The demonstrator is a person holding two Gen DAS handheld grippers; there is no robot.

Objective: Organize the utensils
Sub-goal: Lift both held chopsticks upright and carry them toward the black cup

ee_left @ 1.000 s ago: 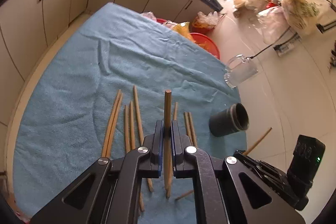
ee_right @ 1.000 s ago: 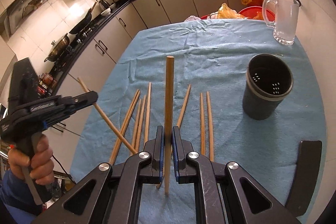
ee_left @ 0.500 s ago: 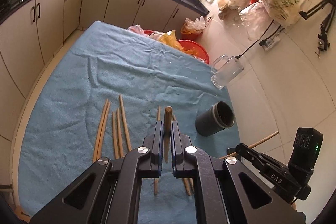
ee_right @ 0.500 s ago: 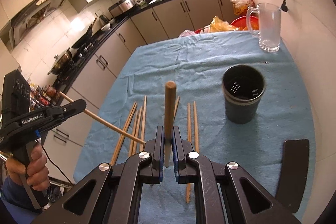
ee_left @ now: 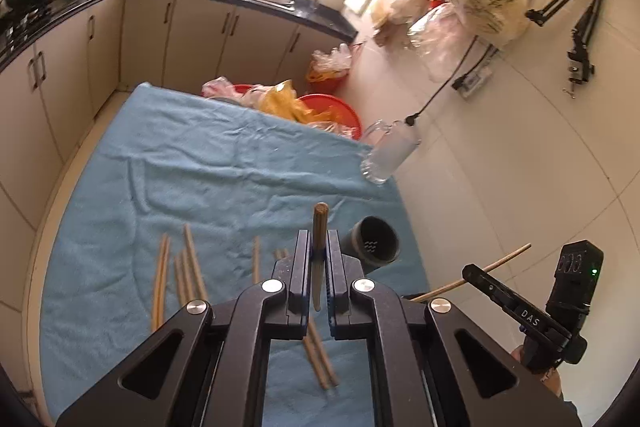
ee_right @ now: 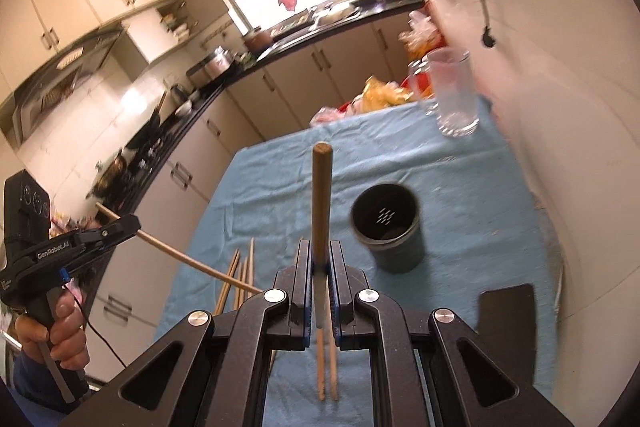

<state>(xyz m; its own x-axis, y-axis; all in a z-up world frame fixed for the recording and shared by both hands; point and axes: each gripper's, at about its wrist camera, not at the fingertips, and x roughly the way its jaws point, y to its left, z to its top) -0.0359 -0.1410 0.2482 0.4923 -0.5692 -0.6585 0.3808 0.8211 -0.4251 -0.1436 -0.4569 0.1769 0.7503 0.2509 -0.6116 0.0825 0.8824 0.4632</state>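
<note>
My left gripper (ee_left: 319, 247) is shut on a wooden chopstick (ee_left: 319, 227), held well above the blue cloth. My right gripper (ee_right: 319, 259) is shut on another chopstick (ee_right: 321, 195), also raised. A dark grey utensil cup (ee_left: 376, 241) stands on the cloth right of the left gripper; in the right wrist view the cup (ee_right: 387, 231) is just ahead and to the right. Several loose chopsticks (ee_left: 188, 267) lie on the cloth left of the cup, and they show in the right wrist view (ee_right: 240, 279). Each gripper shows in the other's view (ee_left: 480, 277) (ee_right: 132, 223).
The blue cloth (ee_left: 224, 167) covers the table. A glass mug (ee_left: 390, 153) stands at its far right corner, by the white wall. Red basins with bags (ee_left: 328, 107) sit beyond the far edge. Kitchen cabinets (ee_left: 60, 75) run along the left and back.
Both grippers have risen and tilted up with their chopsticks; the table looks farther away. The right gripper has moved closer to the cup.
</note>
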